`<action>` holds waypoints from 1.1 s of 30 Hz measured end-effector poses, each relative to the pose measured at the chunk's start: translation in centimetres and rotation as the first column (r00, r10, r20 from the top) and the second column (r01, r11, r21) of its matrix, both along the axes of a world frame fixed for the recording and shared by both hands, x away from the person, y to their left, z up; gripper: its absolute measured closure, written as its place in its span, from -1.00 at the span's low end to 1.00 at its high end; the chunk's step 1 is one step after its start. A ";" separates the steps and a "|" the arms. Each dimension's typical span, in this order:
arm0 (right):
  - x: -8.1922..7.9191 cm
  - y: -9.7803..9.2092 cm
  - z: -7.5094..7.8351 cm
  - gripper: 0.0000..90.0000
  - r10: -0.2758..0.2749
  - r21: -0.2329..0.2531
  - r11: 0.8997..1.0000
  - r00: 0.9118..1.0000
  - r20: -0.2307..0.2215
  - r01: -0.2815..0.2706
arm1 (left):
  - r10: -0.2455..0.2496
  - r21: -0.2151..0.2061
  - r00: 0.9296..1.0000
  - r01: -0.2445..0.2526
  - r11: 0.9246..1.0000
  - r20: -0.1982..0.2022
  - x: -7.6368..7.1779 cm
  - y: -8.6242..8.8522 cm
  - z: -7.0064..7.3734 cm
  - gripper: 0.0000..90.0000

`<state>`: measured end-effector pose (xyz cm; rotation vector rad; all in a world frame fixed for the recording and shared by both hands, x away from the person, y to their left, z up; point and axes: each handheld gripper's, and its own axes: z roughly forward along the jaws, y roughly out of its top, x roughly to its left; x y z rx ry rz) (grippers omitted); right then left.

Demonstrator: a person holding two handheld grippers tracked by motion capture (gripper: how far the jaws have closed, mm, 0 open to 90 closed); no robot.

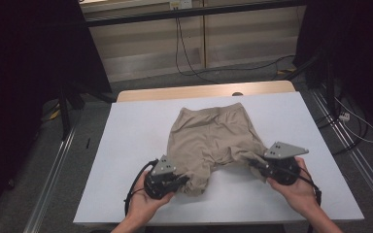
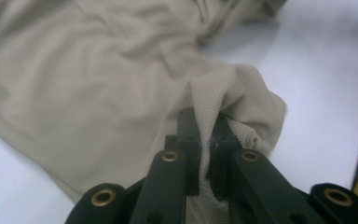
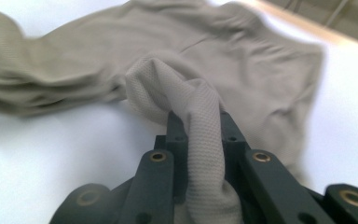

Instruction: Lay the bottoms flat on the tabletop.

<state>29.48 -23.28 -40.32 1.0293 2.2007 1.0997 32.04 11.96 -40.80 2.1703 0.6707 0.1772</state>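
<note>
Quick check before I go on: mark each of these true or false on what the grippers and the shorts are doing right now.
1. The left gripper is shut on the beige shorts. True.
2. The right gripper is open and holds nothing. False: fabric is pinched between its jaws.
3. The shorts lie on a white table. True.
4. The waistband points toward the person. False: it lies at the far side; the leg ends are near the hands.
5. The shorts are folded into a neat square. False: they lie spread and rumpled.
</note>
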 end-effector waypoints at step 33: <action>9.0 -2.2 -3.3 0.11 -0.187 -0.003 0.982 0.980 -0.066 0.187 | 0.261 0.056 0.965 -0.261 0.964 -0.003 10.7 -1.3 -3.9 -0.02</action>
